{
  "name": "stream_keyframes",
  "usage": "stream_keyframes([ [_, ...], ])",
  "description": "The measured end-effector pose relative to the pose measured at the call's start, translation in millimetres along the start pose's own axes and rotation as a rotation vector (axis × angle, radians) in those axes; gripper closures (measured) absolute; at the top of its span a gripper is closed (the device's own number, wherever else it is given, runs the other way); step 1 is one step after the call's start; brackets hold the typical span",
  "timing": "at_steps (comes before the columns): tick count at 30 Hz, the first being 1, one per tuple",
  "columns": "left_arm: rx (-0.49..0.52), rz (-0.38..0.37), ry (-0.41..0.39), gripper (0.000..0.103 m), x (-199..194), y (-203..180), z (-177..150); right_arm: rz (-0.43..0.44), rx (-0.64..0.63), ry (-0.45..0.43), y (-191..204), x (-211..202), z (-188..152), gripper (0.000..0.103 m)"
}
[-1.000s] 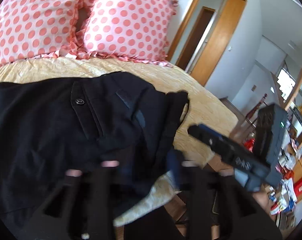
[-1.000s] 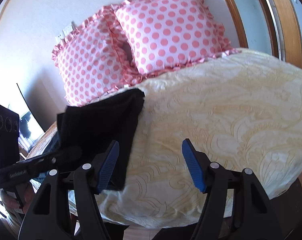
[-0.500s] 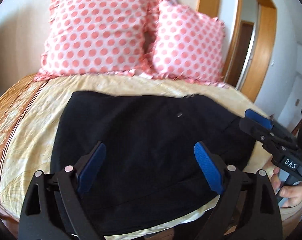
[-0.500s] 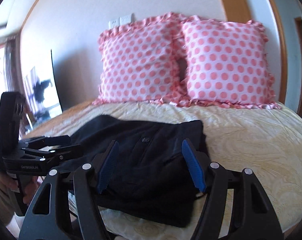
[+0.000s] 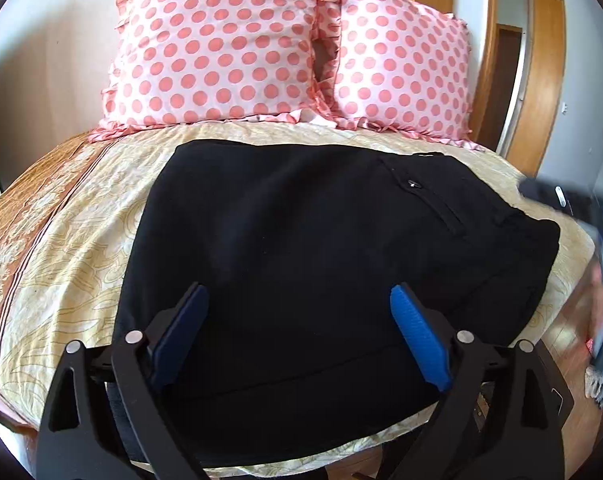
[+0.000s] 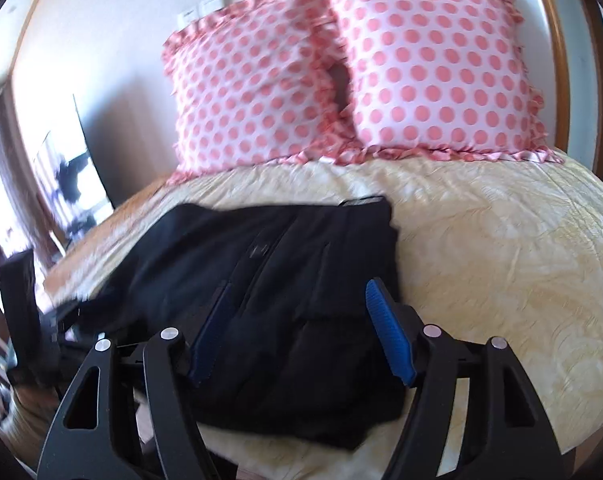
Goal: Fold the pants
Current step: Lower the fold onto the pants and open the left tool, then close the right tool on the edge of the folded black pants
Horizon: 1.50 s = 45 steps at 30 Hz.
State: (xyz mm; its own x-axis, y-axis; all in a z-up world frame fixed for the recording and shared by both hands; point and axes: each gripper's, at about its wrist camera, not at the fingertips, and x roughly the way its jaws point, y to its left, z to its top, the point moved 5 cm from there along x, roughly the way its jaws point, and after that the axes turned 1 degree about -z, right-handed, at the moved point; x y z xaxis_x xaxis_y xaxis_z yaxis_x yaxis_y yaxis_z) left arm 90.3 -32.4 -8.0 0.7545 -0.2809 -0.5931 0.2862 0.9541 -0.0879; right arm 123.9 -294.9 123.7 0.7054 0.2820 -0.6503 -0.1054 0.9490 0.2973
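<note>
Folded black cotton pants (image 5: pixel 301 240) lie on the yellow patterned bedspread (image 5: pixel 61 248) — the left gripper (image 5: pixel 299 336), jaws opening, and the right gripper (image 6: pixel 297 332) are both spread wide, gripping nothing.

The black pants (image 5: pixel 301 240) fill the near middle of the bed; bare yellow bedspread (image 6: pixel 501 264) lies open to their right and a strip to their left, while two spotted pillows (image 5: pixel 229 40) block the far end

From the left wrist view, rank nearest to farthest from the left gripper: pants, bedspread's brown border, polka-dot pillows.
From the left gripper:
1. black pants, directly beneath the open jaws.
2. brown border, off to the left.
3. polka-dot pillows, against the wall, farthest.
</note>
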Motion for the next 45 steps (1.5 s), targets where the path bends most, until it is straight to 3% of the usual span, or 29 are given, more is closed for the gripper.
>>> stream_keyframes([
  [7,0.008,-0.033,-0.008,0.010,-2.0,-0.1,-0.2,0.060,0.151,0.238,-43.2,68.4,25.4,0.033],
  [15,0.006,-0.048,-0.014,0.010,-2.8,-1.6,-1.2,0.153,0.248,0.366,-49.0,100.4,13.8,0.034],
  [19,0.005,-0.050,-0.015,0.008,-2.3,-2.7,-1.5,0.223,0.267,0.356,-48.6,98.3,12.9,0.047],
  [26,0.009,-0.045,-0.014,0.005,-1.4,-4.6,-0.8,0.254,0.254,0.356,-48.5,103.4,13.2,0.048],
  [30,0.014,-0.045,-0.012,0.004,-1.3,-4.9,-0.7,0.243,0.172,0.324,-38.7,99.0,17.1,0.066],
  [34,0.020,-0.042,-0.012,0.002,0.7,-6.3,-1.1,0.215,0.053,0.260,-22.4,84.5,23.7,0.074],
  [37,0.024,-0.033,-0.015,0.002,0.9,-5.5,-1.9,0.229,-0.002,0.228,-13.6,77.7,25.0,0.075],
  [40,0.013,-0.047,-0.002,0.002,-2.2,-3.1,0.5,0.217,0.022,0.250,-18.8,82.7,23.0,0.075],
  [42,-0.013,-0.087,0.016,0.002,-8.1,4.4,10.5,0.212,0.055,0.276,-25.0,89.6,20.1,0.075],
  [45,-0.086,-0.075,-0.025,0.002,-19.0,33.7,33.6,0.225,0.083,0.286,-29.0,93.2,19.2,0.075],
])
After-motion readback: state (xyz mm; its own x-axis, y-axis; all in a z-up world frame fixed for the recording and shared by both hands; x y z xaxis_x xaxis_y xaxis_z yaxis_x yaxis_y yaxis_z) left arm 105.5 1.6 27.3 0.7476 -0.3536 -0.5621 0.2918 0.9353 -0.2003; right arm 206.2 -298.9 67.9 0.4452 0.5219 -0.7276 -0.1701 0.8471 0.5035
